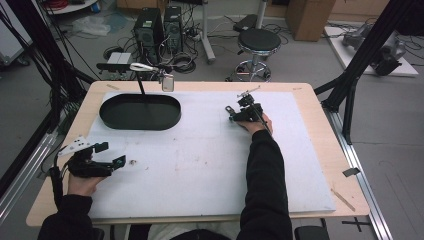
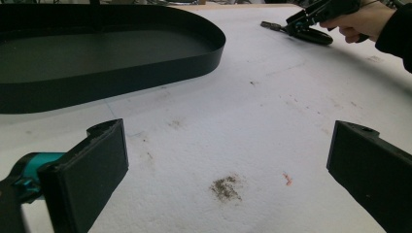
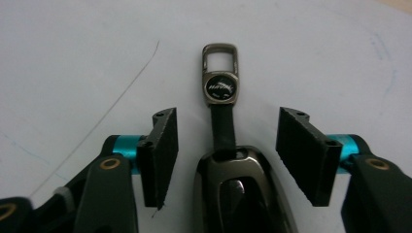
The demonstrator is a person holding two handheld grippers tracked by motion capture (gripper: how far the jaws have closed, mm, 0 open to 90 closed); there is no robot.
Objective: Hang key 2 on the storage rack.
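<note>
A dark glossy key fob [image 3: 238, 189] lies on the white mat, its black strap ending in a metal buckle [image 3: 221, 73]. My right gripper [image 3: 228, 121] straddles the fob, a pad on either side with a gap to each, so it is open. In the high view the right gripper [image 1: 244, 111] rests right of centre toward the back of the mat, the buckle [image 1: 229, 109] poking out on its left. At the front left, my left gripper [image 1: 112, 154] is held wide open over bare mat [image 2: 226, 155], nothing between its pads.
A black oval tray [image 1: 170, 120], seemingly with nothing in it, sits at the back left. Behind it a thin stand [image 1: 145, 67] rises with a small clip. A brown stain [image 2: 225, 188] marks the mat in front of the left gripper. The white mat [image 1: 200, 165] covers most of the wooden table.
</note>
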